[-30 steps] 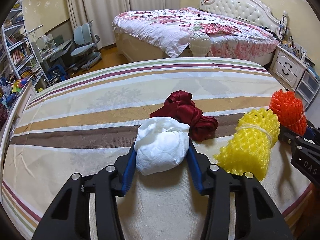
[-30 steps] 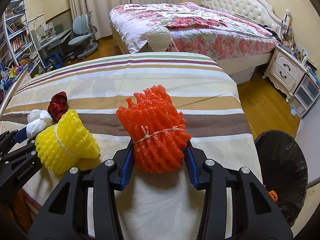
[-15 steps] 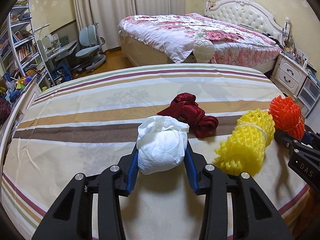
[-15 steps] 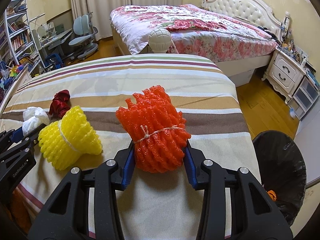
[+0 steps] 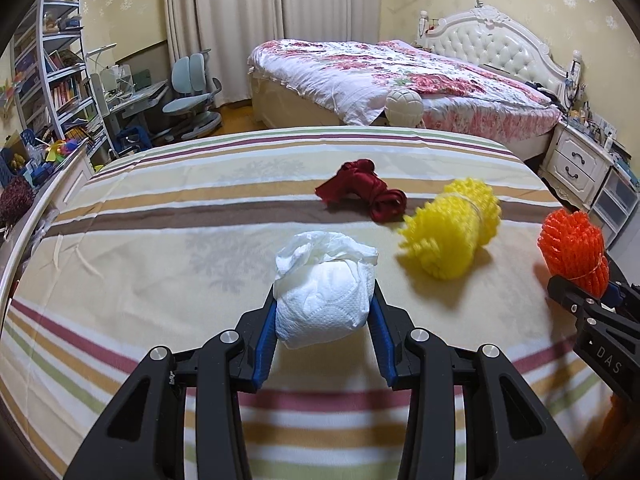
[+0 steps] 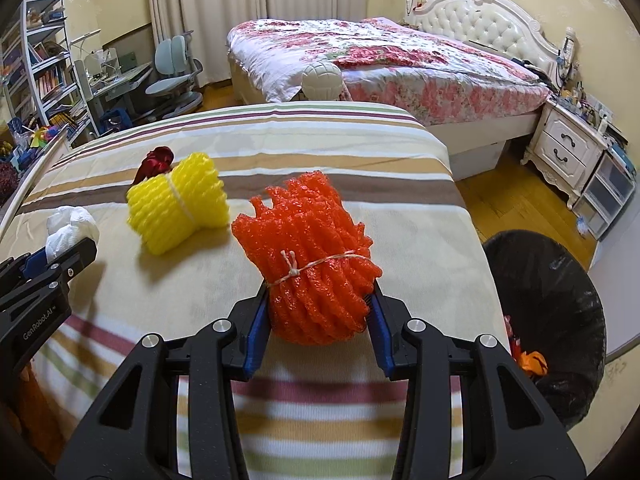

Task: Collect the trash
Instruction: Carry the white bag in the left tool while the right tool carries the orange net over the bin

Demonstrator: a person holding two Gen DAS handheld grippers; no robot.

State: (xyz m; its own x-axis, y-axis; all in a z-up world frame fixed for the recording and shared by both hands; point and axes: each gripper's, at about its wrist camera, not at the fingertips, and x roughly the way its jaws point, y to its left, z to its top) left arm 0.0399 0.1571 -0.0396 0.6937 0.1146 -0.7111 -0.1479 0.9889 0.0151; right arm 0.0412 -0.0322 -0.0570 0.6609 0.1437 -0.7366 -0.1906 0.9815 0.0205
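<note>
My left gripper (image 5: 325,312) is shut on a white crumpled paper wad (image 5: 324,290) and holds it above the striped bedspread (image 5: 160,240). My right gripper (image 6: 316,312) is shut on an orange foam net bundle (image 6: 310,256), also lifted; it also shows at the right of the left wrist view (image 5: 572,248). A yellow foam net bundle (image 5: 452,228) (image 6: 176,208) and a dark red cloth (image 5: 364,190) (image 6: 156,162) lie on the bedspread. A black-lined trash bin (image 6: 560,320) stands on the floor to the right of the bed.
A flowered bed (image 5: 400,80) with a white headboard stands beyond. A white ball-shaped post top (image 5: 404,106) is at the far bed edge. A white nightstand (image 6: 564,148) is at the right; a desk, chair (image 5: 192,92) and bookshelves (image 5: 60,80) at the left.
Both grippers have lifted and drawn back with their loads. The yellow bundle and red cloth now lie farther from the left gripper.
</note>
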